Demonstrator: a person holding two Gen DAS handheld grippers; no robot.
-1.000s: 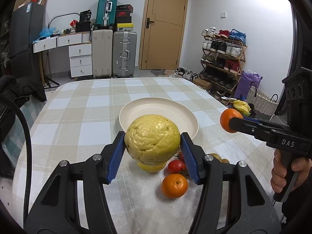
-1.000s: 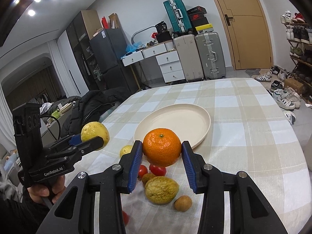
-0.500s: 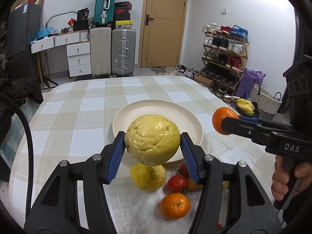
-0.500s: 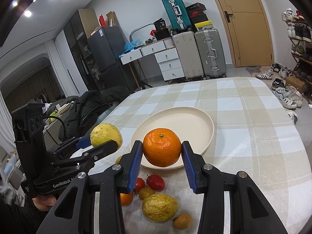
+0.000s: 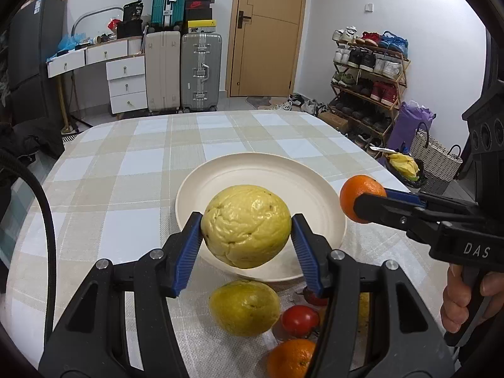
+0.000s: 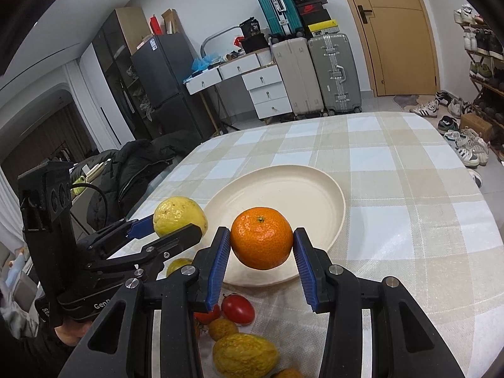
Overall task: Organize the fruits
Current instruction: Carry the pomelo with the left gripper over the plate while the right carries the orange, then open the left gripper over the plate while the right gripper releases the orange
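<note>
The left claw [image 5: 246, 236] pointed downward toward the plate [image 5: 312, 186], its ribbed blue pads [image 5: 189, 252] pinching a wrinkled, pale yellow fruit [image 5: 246, 230] held in the air above the plate's near rim. The right claw [image 6: 261, 249] sat in the same downward tilt, its pads pressed on a dimpled, glossy orange [image 6: 261, 242] with a small green stem scar, likewise above the near rim of the plate. A hand [image 5: 466, 302] wrapped the black pistol grip of the right claw, to the right of the plate in the left wrist view.

On the near side of the plate, loose fruit lay on the table [image 5: 126, 173]: a smoother yellow-green fruit [image 5: 245, 307] just short of the rim, a shiny red tomato [image 5: 299, 320] beside it, and a second orange [image 5: 289, 357] nearer still. The right wrist view showed a shrivelled, lumpy yellow fruit [image 6: 245, 359] and a small knobbly one [image 6: 223, 329] in the same cluster.

The plate was round, cream-coloured, matte and shallow with a raised lip. The table's cloth was a woven check of beige and white squares. Beyond the plate, past the far table edge, stood hard-shell suitcases [image 5: 201, 72], a wooden door [image 5: 267, 31] and a shoe rack [image 5: 368, 72].
</note>
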